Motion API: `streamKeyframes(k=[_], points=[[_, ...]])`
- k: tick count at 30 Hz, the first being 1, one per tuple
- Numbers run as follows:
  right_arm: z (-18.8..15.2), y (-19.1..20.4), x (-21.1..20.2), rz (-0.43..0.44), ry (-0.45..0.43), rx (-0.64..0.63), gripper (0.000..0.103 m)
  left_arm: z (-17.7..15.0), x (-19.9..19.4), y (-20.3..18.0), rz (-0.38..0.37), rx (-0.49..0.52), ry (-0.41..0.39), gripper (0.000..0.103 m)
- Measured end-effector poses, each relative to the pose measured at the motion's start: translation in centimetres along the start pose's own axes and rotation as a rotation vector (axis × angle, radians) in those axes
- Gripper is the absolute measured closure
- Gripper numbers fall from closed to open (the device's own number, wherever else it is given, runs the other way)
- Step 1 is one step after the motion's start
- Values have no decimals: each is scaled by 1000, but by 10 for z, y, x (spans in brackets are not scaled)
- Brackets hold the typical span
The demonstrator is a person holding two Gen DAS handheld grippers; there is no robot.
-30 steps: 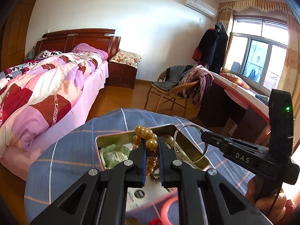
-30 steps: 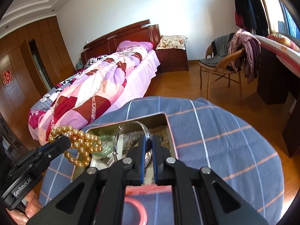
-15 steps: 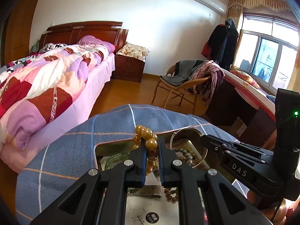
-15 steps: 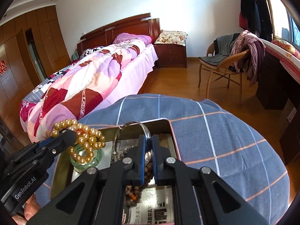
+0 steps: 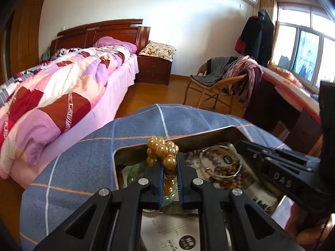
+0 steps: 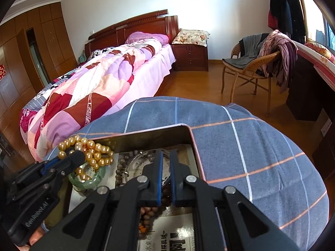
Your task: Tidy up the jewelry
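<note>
Pearl bracelet [image 5: 162, 152] pinched by left hand-held gripper [image 5: 169, 167] above tin [image 5: 209, 135].

"das" on the right gripper [image 5: 280, 178]; "genrobot.ai" on the left gripper [image 6: 37, 211].

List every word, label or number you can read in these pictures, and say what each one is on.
"DAS": on the side of the right gripper, seen from the left wrist.
"GenRobot.AI": on the side of the left gripper, seen from the right wrist.
Large Chinese characters: on the printed paper in the tin; only partly legible.
Black round sticker on the paper: too small to read.
</note>
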State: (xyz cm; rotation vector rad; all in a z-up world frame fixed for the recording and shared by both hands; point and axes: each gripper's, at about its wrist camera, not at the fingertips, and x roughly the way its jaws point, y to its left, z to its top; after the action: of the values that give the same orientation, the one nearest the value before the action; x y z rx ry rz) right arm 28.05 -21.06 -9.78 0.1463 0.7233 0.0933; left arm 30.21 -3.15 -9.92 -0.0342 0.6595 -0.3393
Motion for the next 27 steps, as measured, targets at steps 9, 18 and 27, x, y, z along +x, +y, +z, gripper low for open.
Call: streamKeyframes(k=[9, 18, 27], points=[[2, 5, -21, -50, -115, -39, 33, 0, -7, -1, 56, -5, -29, 78], [-3, -5, -43, -57, -127, 38, 33, -4, -34, -5, 104, -23, -47, 50], [-27, -9, -72, -76, -110, 81, 33, -20, -65, -17, 151, 20, -35, 50]])
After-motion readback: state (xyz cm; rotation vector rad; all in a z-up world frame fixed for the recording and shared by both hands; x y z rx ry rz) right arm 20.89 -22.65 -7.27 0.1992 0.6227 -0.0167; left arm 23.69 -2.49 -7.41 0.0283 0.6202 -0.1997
